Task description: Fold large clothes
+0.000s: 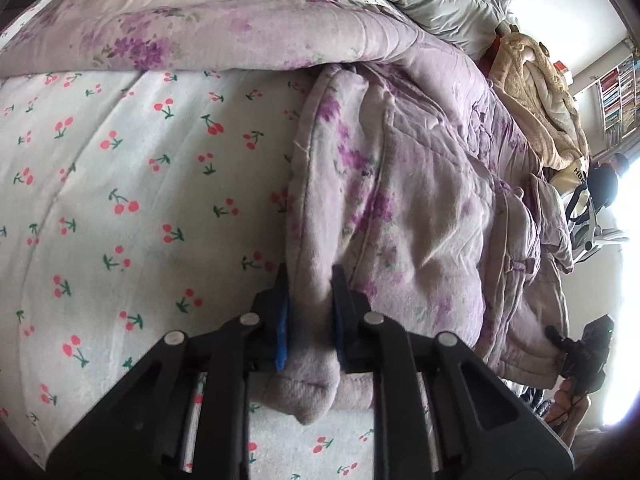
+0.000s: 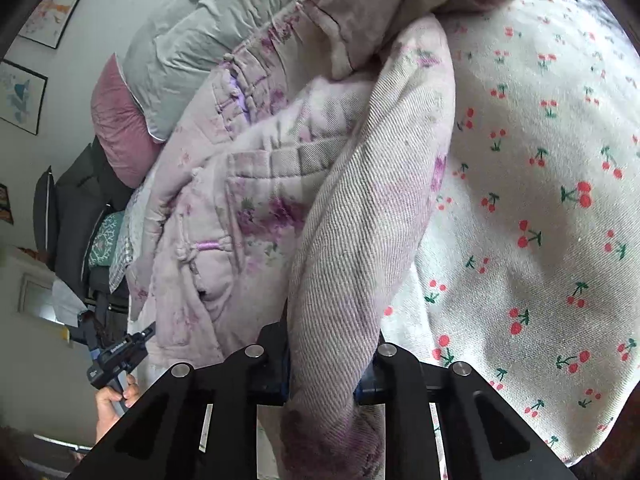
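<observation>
Cherry-print bedsheet, grey pillow, pink cushion, beige fleece blanket, bookshelf, 2 framed pictures

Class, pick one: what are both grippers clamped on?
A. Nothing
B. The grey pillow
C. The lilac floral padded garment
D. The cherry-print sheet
C: the left gripper and right gripper each pinch a fold of the lilac floral padded garment, above the white cherry-print sheet.

Black claw, blue pads, apparently silver pins.
</observation>
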### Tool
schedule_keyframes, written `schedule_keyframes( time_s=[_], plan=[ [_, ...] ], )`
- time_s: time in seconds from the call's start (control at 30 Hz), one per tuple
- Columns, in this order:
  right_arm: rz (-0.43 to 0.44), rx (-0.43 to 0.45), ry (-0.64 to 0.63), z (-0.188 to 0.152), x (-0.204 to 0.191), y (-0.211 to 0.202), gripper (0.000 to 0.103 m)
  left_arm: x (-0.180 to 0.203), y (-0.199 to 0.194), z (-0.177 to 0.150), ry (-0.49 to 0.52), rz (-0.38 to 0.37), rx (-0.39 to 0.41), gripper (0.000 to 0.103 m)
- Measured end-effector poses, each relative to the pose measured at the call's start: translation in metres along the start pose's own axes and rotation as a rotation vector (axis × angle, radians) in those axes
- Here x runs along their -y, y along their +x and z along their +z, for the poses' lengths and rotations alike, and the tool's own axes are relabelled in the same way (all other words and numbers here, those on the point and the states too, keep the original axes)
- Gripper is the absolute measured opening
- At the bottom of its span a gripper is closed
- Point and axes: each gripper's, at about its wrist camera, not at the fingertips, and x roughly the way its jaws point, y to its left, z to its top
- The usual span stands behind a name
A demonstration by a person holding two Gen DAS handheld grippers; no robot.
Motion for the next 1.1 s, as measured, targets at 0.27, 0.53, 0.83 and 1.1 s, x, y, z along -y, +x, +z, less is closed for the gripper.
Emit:
schedule_keyframes(
  time_s=[0.27, 0.53, 0.83, 1.1],
  plan=[
    [0.024, 0.146, -0.009, 0.019, -0.018, -0.107, 0.017, 0.023, -0.07, -0.013, 0.018, -0.113, 0.082, 0.011],
    [-0.067, 0.096, 0.012, 0.025, 0.006, -0.15, 0.016, 0.058, -0.138, -0.06, 0.118, -0.151, 0.073, 0.011],
    [-0.362, -0.04, -0.041, 0.007, 0.052, -0.114, 0.02, 0.06, -0.075, -0.094, 0.24, 0.12, -0.109, 0.013],
    [-0.551, -0.038, -0.085, 0.007, 0.067, -0.112, 0.051, 0.052, -0.095, -0.074, 0.176, 0.114, -0.033, 0.066]
  ],
)
